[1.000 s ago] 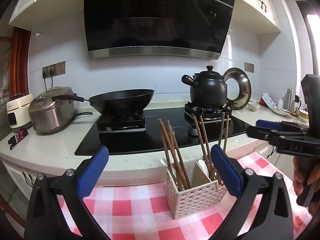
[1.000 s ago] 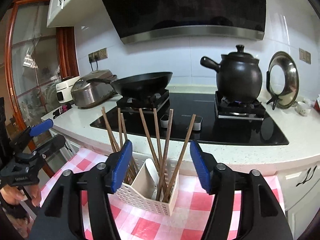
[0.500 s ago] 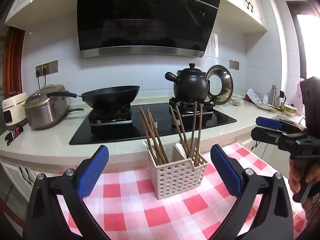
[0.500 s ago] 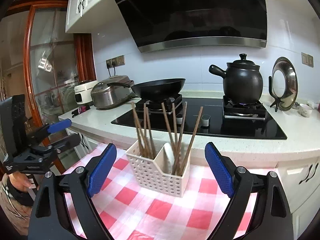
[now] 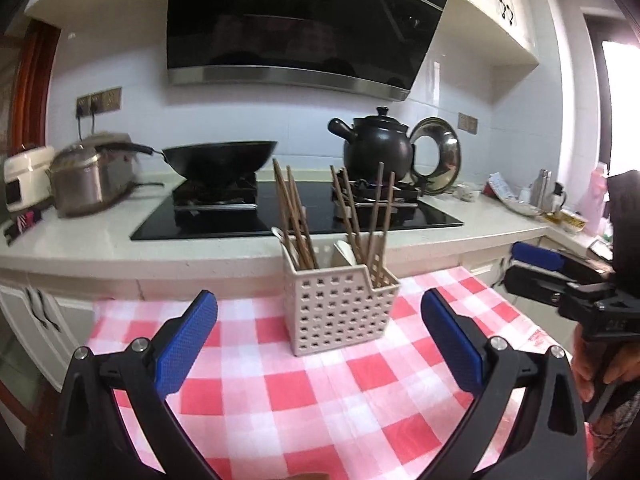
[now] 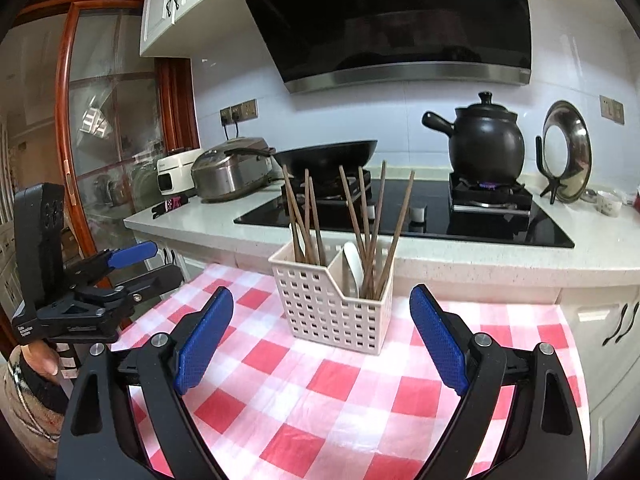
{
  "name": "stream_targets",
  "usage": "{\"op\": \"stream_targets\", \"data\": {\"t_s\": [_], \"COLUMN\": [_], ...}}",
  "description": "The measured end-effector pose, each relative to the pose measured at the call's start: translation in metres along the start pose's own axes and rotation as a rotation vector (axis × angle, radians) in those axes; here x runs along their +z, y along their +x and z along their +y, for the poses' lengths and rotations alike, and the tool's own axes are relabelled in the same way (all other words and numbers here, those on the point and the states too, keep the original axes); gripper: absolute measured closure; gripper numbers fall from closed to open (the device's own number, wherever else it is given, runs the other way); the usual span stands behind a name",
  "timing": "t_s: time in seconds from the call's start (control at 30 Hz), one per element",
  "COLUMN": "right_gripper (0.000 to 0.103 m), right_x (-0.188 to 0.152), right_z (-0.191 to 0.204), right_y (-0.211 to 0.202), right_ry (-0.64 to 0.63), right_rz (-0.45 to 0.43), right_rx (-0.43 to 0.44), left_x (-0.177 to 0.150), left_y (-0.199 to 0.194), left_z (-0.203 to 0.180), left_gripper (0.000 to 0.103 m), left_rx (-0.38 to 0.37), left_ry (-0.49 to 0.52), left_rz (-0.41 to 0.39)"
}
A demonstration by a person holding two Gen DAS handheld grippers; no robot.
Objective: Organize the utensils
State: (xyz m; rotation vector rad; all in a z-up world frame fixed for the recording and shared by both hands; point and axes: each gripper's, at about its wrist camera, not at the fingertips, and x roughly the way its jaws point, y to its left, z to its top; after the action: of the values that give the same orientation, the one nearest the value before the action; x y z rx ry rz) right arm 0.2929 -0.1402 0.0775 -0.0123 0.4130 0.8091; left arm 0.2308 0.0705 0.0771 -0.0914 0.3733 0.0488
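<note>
STEP: judged a two-claw approach to the caddy [image 5: 340, 308] — keep level, stay clear of chopsticks [image 6: 372, 232] | LEFT claw [image 5: 320, 344]: jaws wide apart, empty, short of caddy | RIGHT claw [image 6: 320, 344]: jaws fully apart, nothing held or touched | CADDY: upright on checked desk [image 6: 328, 400] — chopsticks and spoon [image 6: 352, 264] inside

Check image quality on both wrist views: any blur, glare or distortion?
Left wrist view: rice cooker and left counter edge smeared by motion blur, window at right blown out, utensil basket sharp. Right wrist view: sharp overall, reflections on the glass door. Both: fisheye bends the range hood and cabinets, dark vignette in the corners.
</note>
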Motion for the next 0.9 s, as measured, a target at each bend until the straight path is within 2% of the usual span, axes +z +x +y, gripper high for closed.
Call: {"op": "stream_targets", "data": {"t_s": [0.3,0.7,0.9], "right_gripper": [0.018,0.018,0.018], "right_x": [-0.0039,-0.0077,-0.0084], "right_z": [0.0057,0.0079,0.0083], "right_y": [0.0099,0.0101,0.0111], "right_ry": [-0.018,-0.021,-0.023], "right_rz": [0.021,0.010,0.013], "right_rx": [0.000,-0.029,-0.025], "left_x": [-0.0065,-0.0091,-0.0097], "left_y": [0.0040,0.0044,0.0013], "left_z": [0.0007,-0.0028,-0.0035], "left_gripper": [0.004,0.004,0.004], "left_rx": [0.012,0.077,0.068], "left_ry": [0.013,0.027,0.016], "left_rz": [0.003,-0.007,-0.011]}}
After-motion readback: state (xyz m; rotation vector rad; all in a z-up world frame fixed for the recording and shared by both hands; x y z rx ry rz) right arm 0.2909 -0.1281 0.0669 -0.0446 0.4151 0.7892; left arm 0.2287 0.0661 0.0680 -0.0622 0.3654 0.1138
